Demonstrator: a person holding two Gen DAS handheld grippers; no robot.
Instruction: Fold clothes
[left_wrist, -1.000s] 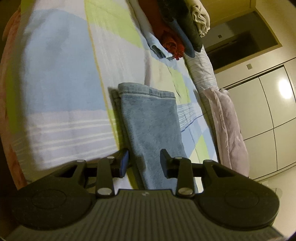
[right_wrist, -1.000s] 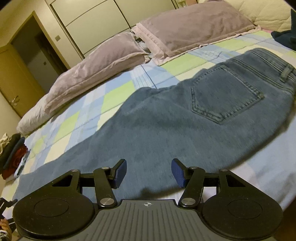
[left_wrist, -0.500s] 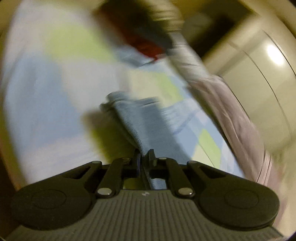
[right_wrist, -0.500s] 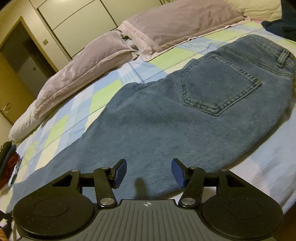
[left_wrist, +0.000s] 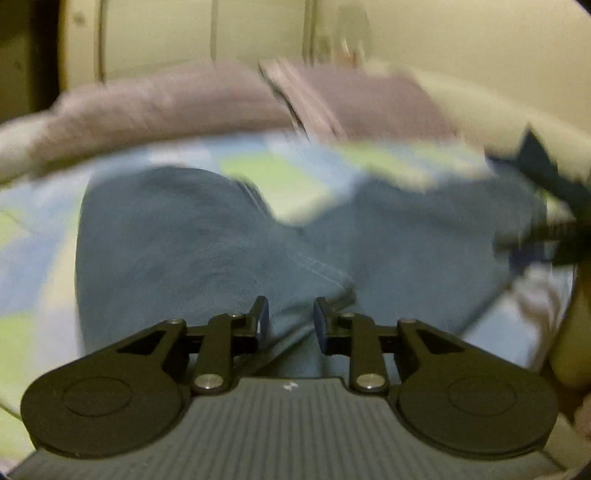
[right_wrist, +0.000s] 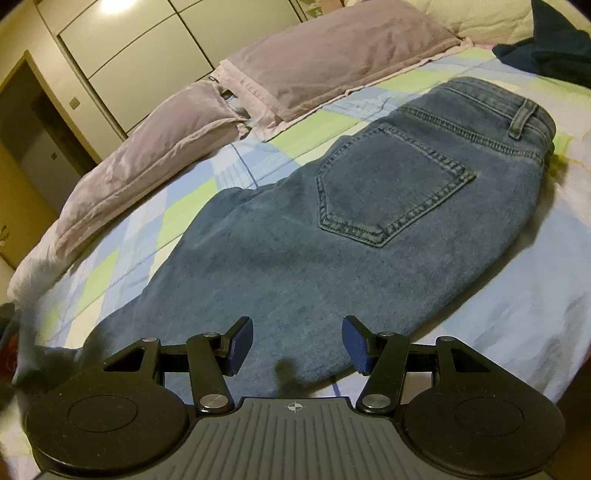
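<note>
We work on a bed (right_wrist: 517, 314) covered with a checked sheet in pale blue, green and white. A pair of blue jeans (right_wrist: 332, 258) lies flat across it, back pocket (right_wrist: 388, 188) upward, waistband and belt loop toward the right end of the right wrist view, leg running off to the lower left.

Our right gripper (right_wrist: 297, 345) hangs over the near edge of the jeans with its blue-padded fingers (right_wrist: 240, 345) spread wide. Nothing sits between them, and they do not touch the fabric.

The left wrist view is heavily blurred. Here the jeans (left_wrist: 184, 240) appear with the leg end doubled over toward the seat, a stitched hem edge lying just ahead of the fingertips. Our left gripper (left_wrist: 290, 321) has just been opening its jaws; they now stand partly apart. A strip of denim runs through the gap, and we see no pad pressing on it. At the right edge of this view a dark shape shows, which we take to be the other gripper, too blurred to confirm.

Two mauve pillows (right_wrist: 332, 62) lie along the far side of the bed, a dark garment (right_wrist: 546, 55) sits at the far right corner, and pale cupboard doors (right_wrist: 147, 48) stand behind.
</note>
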